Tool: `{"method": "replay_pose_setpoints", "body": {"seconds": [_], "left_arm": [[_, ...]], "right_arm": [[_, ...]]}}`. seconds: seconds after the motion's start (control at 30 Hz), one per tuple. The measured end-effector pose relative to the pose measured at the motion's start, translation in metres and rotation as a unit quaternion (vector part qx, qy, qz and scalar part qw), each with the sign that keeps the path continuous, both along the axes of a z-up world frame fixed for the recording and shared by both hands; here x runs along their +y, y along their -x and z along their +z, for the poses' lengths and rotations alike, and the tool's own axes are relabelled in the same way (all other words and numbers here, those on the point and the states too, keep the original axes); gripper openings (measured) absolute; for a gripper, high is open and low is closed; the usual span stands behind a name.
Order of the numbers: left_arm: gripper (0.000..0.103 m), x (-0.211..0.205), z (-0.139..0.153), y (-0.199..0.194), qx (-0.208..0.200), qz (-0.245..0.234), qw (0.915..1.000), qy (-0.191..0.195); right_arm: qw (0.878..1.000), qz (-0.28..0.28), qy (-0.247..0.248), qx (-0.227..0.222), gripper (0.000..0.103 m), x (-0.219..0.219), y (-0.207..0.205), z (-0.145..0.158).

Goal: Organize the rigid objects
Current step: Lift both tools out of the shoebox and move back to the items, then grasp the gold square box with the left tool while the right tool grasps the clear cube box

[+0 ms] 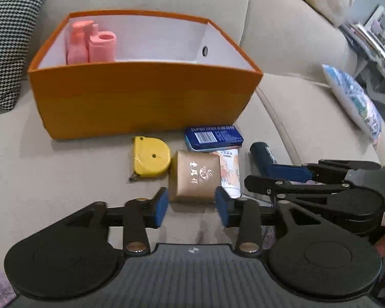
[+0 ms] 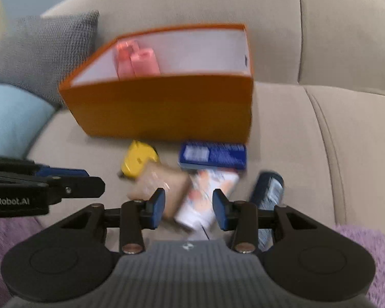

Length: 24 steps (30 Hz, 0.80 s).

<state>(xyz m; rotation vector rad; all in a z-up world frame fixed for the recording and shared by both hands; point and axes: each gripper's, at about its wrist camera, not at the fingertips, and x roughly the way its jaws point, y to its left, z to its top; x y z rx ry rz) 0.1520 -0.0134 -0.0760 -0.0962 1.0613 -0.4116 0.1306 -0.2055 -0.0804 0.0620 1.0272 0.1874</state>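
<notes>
Box (image 1: 146,102) — orange, rectangular, sofa (image 1: 282,38) — beige, plush

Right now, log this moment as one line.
left hand-held gripper: open, nearing gold box | right hand-held gripper: open over white tube | orange bin: pink bottles inside

We see a beige sofa (image 1: 282,38) carrying everything. On its seat cushion stands an orange box (image 1: 141,100), open at the top. In front of the box lie a yellow tape measure (image 1: 151,159), a blue tin (image 1: 213,137), a gold-brown box (image 1: 193,177), a white printed tube (image 1: 229,172) tucked partly under it, and a dark blue cylinder (image 1: 260,150). A houndstooth cushion (image 1: 7,38) sits at the left, a blue-patterned cushion (image 1: 351,100) at the right.
</notes>
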Motion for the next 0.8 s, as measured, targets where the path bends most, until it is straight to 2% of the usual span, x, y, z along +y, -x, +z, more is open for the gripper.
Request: {"method": "replay_pose_setpoints", "body": {"seconds": [0.07,0.17,0.3,0.6,0.7,0.73,0.8], "left_arm": [[0.066,-0.006,-0.003,-0.002,-0.005,0.003,1.0000,-0.002],[0.078,-0.018,-0.009,-0.012,-0.008,-0.002,0.9999,-0.013],[0.083,-0.030,-0.019,-0.022,-0.009,0.005,0.9994,-0.033],[0.082,-0.051,-0.045,-0.037,0.004,-0.015,0.9976,-0.068],[0.075,-0.053,-0.050,-0.039,0.003,-0.020,0.9968,-0.077],[0.069,-0.052,-0.050,-0.040,0.002,-0.021,0.9967,-0.079],[0.068,-0.049,-0.050,-0.039,0.001,-0.023,0.9972,-0.071]], "right_arm": [[1.000,-0.004,0.005,-0.004,0.041,-0.003,0.001,-0.002],[1.000,-0.010,0.014,-0.013,0.037,-0.006,-0.001,0.001],[0.999,-0.026,0.019,-0.008,0.036,-0.018,-0.004,-0.001],[0.999,-0.041,0.026,0.000,0.036,-0.034,-0.008,-0.012],[0.999,-0.032,0.026,0.002,0.036,-0.032,-0.009,-0.013],[0.999,-0.028,0.026,0.002,0.036,-0.030,-0.009,-0.013],[0.999,-0.020,0.027,0.002,0.036,-0.028,-0.009,-0.013]]}}
